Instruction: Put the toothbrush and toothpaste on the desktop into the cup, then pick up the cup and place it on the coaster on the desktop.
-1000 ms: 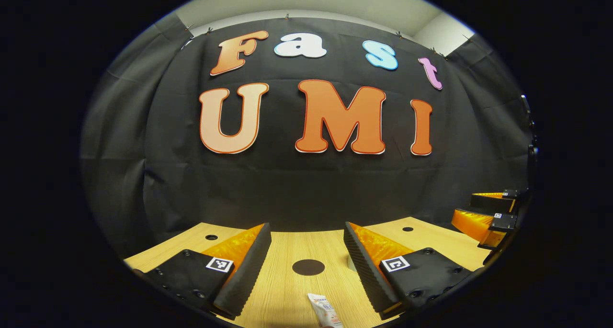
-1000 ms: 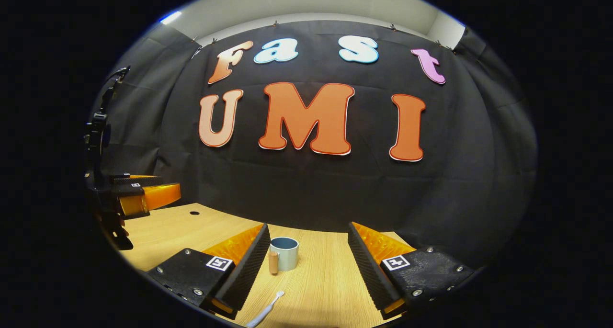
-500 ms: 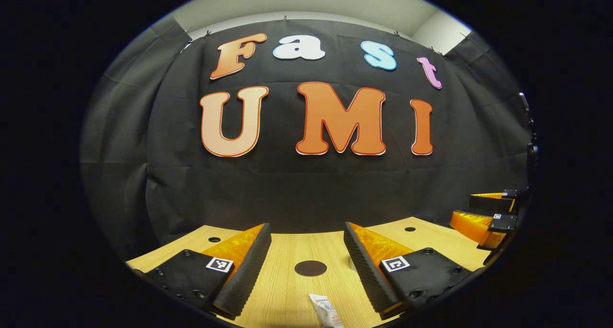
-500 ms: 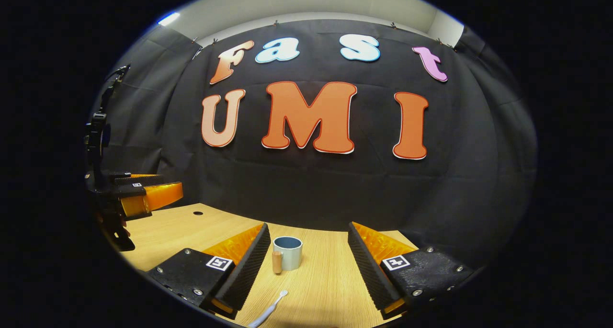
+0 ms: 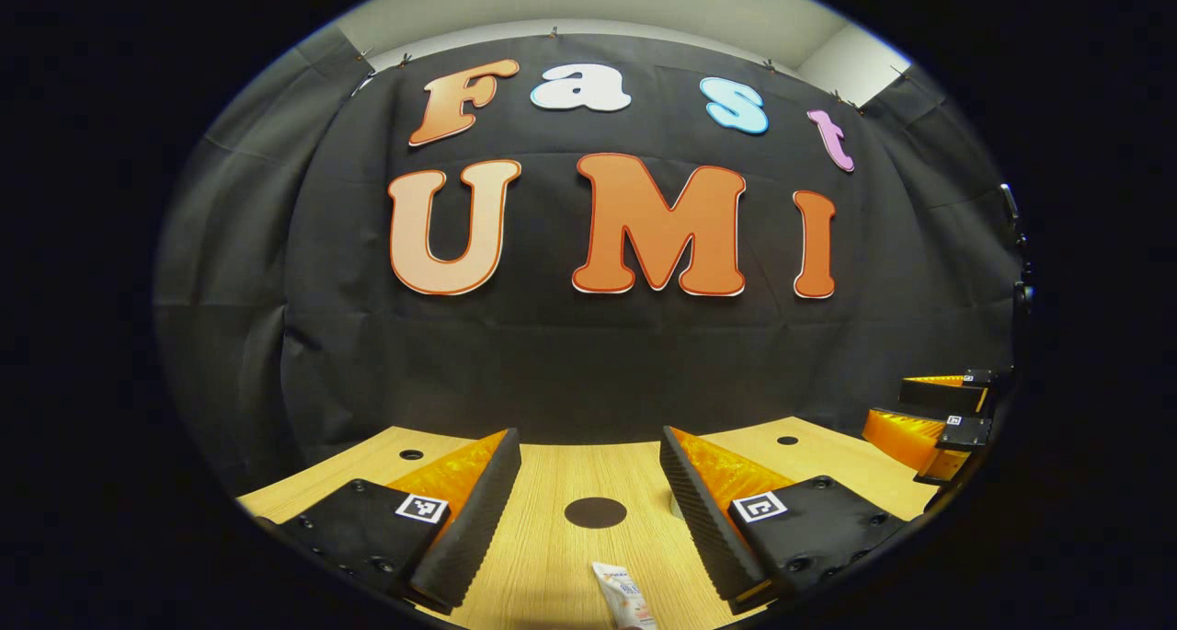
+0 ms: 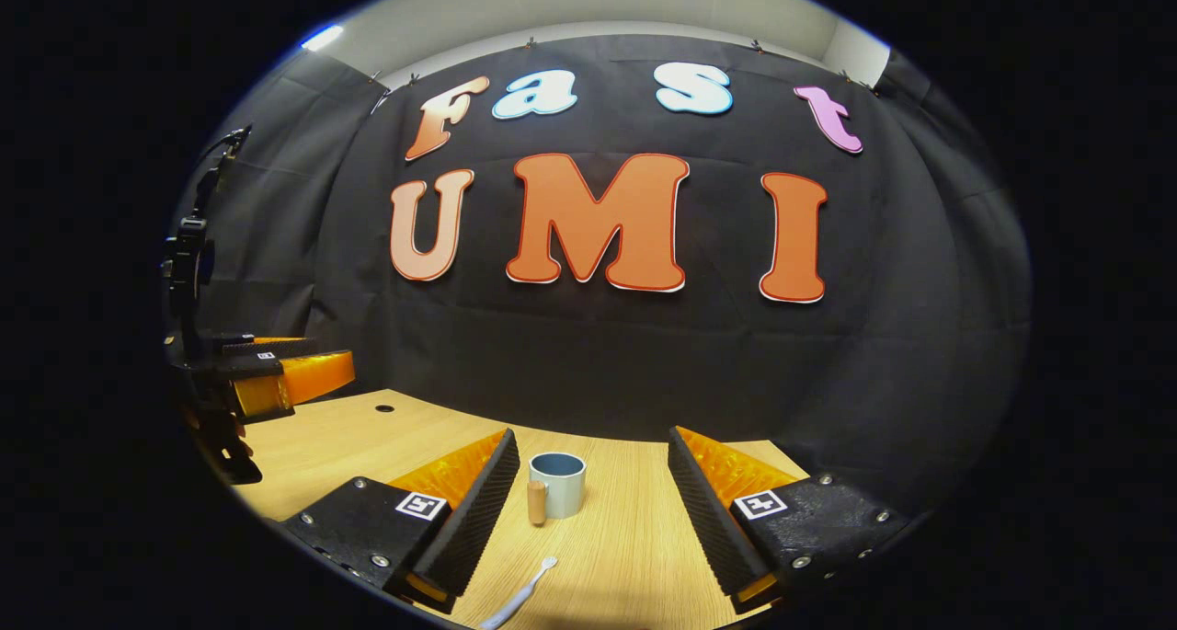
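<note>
**Both grippers drifting, nothing picked up yet**

Over the last second the views are barely shifting; both jaws are staying spread and empty. The left gripper [image 5: 588, 510] is facing the tube [image 5: 625, 595] and coaster [image 5: 595, 512]; the right gripper [image 6: 593, 510] is facing the cup [image 6: 557, 483] and toothbrush [image 6: 519, 598] on the tabletop [image 6: 625, 547].

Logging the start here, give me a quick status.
Left gripper open, toothpaste on the desk below it. Right gripper open, toothbrush flat, cup upright beyond. Coaster bare.
</note>
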Tool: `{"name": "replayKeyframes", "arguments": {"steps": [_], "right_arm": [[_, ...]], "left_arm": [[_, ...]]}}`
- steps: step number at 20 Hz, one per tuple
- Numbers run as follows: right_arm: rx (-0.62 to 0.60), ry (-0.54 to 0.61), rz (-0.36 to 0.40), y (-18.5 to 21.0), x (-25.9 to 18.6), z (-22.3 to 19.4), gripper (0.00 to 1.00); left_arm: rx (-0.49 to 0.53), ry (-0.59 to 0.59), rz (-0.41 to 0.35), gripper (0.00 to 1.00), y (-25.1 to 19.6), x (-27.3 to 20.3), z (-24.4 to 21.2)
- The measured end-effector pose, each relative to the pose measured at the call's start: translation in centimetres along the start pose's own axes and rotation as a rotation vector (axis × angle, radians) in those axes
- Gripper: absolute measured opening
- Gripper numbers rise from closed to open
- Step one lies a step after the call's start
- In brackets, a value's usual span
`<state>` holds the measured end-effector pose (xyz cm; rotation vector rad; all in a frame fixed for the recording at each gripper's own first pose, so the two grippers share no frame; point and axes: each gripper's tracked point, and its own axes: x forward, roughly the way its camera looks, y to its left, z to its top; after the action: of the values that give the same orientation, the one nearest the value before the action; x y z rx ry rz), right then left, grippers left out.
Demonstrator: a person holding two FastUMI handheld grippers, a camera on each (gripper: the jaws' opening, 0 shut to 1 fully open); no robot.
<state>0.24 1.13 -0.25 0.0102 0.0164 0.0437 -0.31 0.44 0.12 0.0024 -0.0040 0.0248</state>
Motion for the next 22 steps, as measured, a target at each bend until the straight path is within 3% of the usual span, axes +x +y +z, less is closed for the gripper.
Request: {"name": "replayKeyframes", "arguments": {"steps": [10,22], "right_arm": [[0.026,0.057,0.001,-0.1,0.5,-0.8,0.98],[0.106,0.336,0.038,-0.2,1.6,-4.4,0.98]], "left_arm": [[-0.039,0.13,-0.021,0.96,-0.1,0.9,-3.0],[-0.012,0.384,-0.105,0.97,-2.2,1.6,-8.6]]}}
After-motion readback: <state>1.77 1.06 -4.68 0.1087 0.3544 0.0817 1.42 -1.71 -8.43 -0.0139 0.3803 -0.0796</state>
